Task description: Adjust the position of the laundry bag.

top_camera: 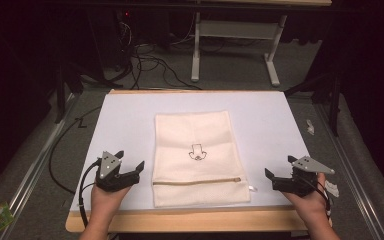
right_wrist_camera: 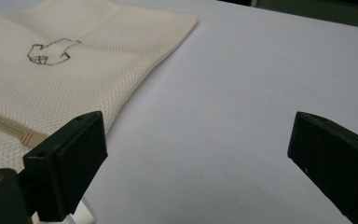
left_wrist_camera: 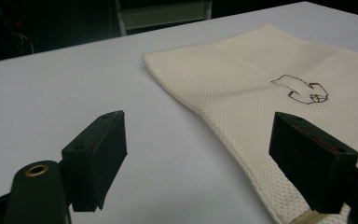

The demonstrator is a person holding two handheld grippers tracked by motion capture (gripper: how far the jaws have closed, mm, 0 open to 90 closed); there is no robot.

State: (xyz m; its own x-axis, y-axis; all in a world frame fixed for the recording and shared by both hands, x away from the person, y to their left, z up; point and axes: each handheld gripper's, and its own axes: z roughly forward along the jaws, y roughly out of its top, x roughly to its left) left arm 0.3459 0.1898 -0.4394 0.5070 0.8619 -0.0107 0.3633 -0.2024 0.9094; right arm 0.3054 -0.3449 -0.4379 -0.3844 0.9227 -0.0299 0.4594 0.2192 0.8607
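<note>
Since the cream mesh bag (top_camera: 195, 155) is thin woven cloth, it is probably light and floppy — it would sag and fold if lifted by one spot. A corner or a side edge looks like the best place to pinch it. It lies flat in the middle of the white table top (top_camera: 275, 115), with a small dark drawing (top_camera: 197, 151) on it and a zipper (top_camera: 196, 181) across its near end. The left gripper (top_camera: 130, 171) and right gripper (top_camera: 279, 176) sit on either side of it — both spread wide, holding nothing.
</note>
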